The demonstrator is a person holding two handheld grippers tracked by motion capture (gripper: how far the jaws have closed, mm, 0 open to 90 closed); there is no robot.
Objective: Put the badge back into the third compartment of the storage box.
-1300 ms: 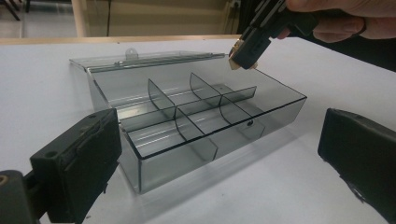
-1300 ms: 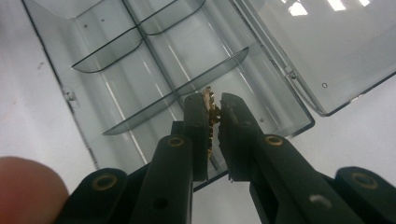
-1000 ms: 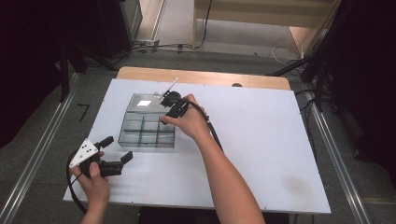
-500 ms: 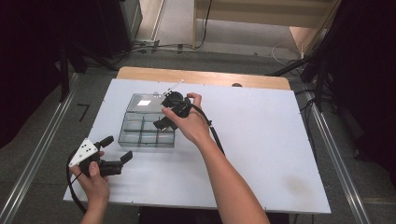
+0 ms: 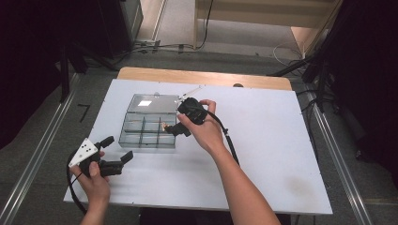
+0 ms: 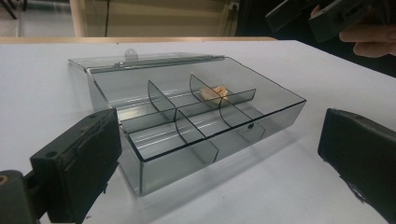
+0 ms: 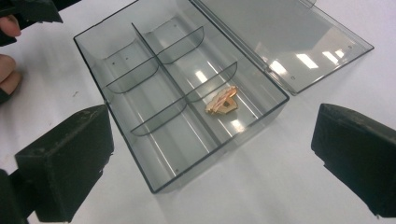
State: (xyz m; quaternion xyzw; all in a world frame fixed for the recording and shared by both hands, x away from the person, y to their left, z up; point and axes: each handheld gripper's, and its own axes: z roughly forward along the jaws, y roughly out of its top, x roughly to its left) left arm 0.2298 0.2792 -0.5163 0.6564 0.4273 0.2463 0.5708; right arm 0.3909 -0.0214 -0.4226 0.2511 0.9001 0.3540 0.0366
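We are hovering the right gripper, jaws apart and empty, just above the open box, likely because the gold clip is lying in a compartment directly ahead of it. We are resting the left gripper, also apart, on the bench beside the box, out of the way.

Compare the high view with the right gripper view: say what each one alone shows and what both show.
High view alone: both forearms, the left claw open on the white table beside the box, and the wooden strip behind.

Right gripper view alone: the right claw close up, jaws wide apart, nothing between them.

Shared: the clear divided box, its lid laid open, one small gold clip in a compartment.
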